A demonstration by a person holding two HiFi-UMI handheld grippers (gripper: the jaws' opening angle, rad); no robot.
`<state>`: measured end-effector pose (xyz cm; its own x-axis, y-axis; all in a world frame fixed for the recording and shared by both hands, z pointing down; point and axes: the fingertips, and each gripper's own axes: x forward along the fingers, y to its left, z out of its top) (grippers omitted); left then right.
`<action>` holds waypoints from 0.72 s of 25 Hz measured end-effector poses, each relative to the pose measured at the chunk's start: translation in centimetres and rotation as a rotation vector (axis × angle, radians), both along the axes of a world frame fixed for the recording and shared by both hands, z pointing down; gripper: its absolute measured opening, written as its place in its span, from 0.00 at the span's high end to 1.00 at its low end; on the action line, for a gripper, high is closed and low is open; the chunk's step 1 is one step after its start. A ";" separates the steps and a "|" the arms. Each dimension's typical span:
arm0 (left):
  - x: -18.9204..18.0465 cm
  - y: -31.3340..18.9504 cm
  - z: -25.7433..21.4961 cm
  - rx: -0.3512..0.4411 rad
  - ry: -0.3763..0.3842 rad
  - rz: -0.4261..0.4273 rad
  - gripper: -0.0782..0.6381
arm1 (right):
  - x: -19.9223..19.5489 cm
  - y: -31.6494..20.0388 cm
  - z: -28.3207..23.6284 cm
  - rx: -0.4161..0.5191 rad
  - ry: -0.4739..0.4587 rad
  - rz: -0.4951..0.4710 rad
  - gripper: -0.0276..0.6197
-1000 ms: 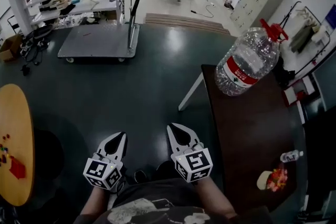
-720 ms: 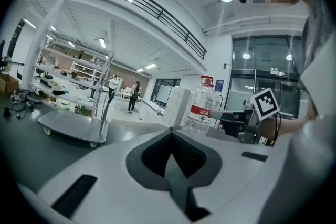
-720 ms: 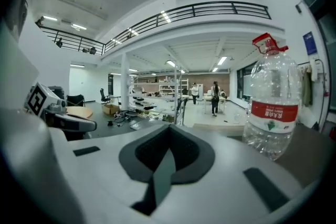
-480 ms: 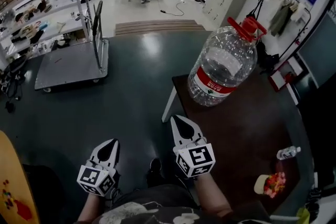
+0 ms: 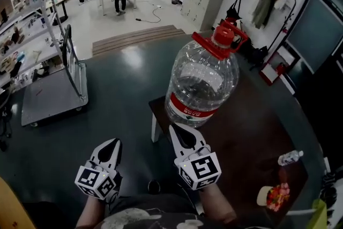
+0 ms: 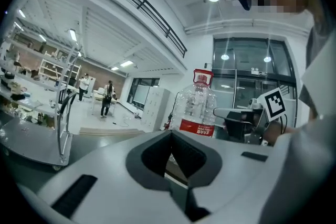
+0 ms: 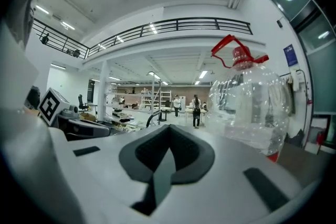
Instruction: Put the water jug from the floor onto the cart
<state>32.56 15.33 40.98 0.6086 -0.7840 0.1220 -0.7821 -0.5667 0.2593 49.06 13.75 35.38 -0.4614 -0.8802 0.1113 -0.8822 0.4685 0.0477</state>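
Water jug (image 5: 202, 83) stands upright on the dark table (image 5: 252, 139) (not the floor). Our right gripper (image 5: 182, 135) is just before it and the left gripper (image 5: 111, 148) is alongside, both with jaws pressed together, holding nothing. We'd open wide, hook the red handle (image 5: 206, 46) and steady the body. The cart (image 5: 51, 96), well off left, looks bare from here.

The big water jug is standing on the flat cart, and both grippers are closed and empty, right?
No: the water jug stands on the dark table, not the cart, which is off to the left, as the head view shows. The left gripper and right gripper are indeed closed and empty.
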 end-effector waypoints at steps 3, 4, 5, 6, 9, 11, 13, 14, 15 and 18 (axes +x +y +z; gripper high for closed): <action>2.7 -2.0 -0.9 -0.007 0.018 0.054 0.88 | 2.6 -1.0 -1.2 0.024 -0.019 0.035 0.97; 3.6 -2.6 -1.4 0.002 0.020 0.078 0.88 | 3.3 -1.2 -1.6 0.038 -0.024 0.051 0.97; 4.4 -3.1 -1.9 0.012 0.019 0.103 0.88 | 3.9 -1.4 -2.1 0.053 -0.028 0.066 0.97; 5.1 -3.6 -2.5 0.022 0.016 0.128 0.88 | 4.4 -1.5 -2.6 0.069 -0.032 0.081 0.97; 7.1 -5.6 -4.3 0.064 0.006 0.205 0.88 | 6.5 -2.3 -3.8 0.111 -0.027 0.158 0.97; 8.5 -7.5 -5.2 0.096 -0.009 0.256 0.88 | 8.9 -3.1 -4.1 0.110 -0.010 0.258 0.97; 10.0 -9.6 -5.5 0.113 -0.021 0.311 0.88 | 11.6 -3.4 -4.3 0.100 -0.015 0.369 0.97; 10.7 -10.8 -5.6 0.112 -0.017 0.340 0.88 | 12.8 -3.5 -4.5 0.097 -0.027 0.421 0.97; 11.2 -12.0 -5.9 0.108 -0.005 0.371 0.88 | 13.7 -3.5 -4.9 0.097 -0.038 0.469 0.97; 12.0 -15.3 -8.9 0.120 0.030 0.492 0.88 | 14.3 -4.3 -7.6 0.110 -0.049 0.585 0.97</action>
